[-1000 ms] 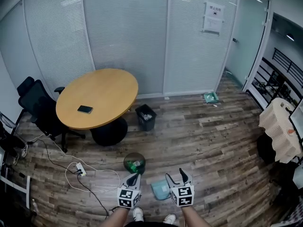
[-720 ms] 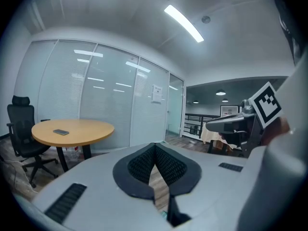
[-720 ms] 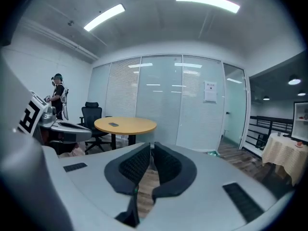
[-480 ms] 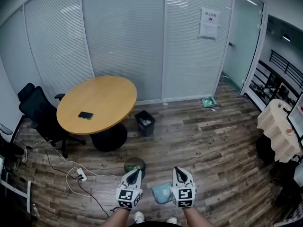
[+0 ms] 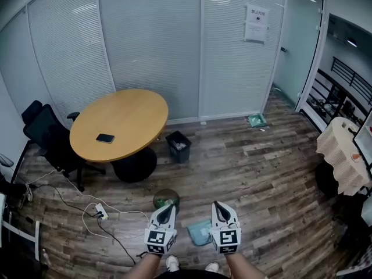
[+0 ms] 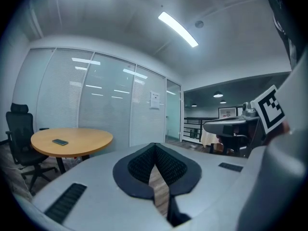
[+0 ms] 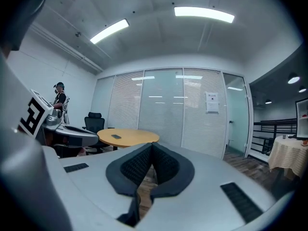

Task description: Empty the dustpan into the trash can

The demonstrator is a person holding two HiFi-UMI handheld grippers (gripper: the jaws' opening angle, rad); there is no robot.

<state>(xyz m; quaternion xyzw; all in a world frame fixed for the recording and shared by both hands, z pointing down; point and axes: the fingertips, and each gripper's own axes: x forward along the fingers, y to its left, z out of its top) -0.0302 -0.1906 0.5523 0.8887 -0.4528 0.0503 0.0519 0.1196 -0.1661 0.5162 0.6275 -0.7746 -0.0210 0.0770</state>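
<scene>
A teal dustpan [image 5: 199, 232] lies on the wood floor between my two grippers, close to the person's feet. The black trash can [image 5: 178, 146] stands farther off, beside the round table's base. My left gripper [image 5: 166, 208] is shut with nothing in it; its dark pads [image 6: 144, 165] meet at the tip. My right gripper [image 5: 217, 206] is also shut and empty, with its pads [image 7: 166, 165] pressed together. Both point about level into the room, above the floor. Neither gripper view shows the dustpan.
A round green container [image 5: 166, 198] sits on the floor just ahead of the left gripper. A round wooden table [image 5: 119, 124] with a phone [image 5: 105, 138], a black office chair [image 5: 45, 133] and a power strip with cables [image 5: 99, 212] lie at the left. A cloth-covered table [image 5: 343, 156] stands at the right.
The right gripper's jaws have gone from spread to shut. Both grippers have risen above the floor and the dustpan stays where it lay.
</scene>
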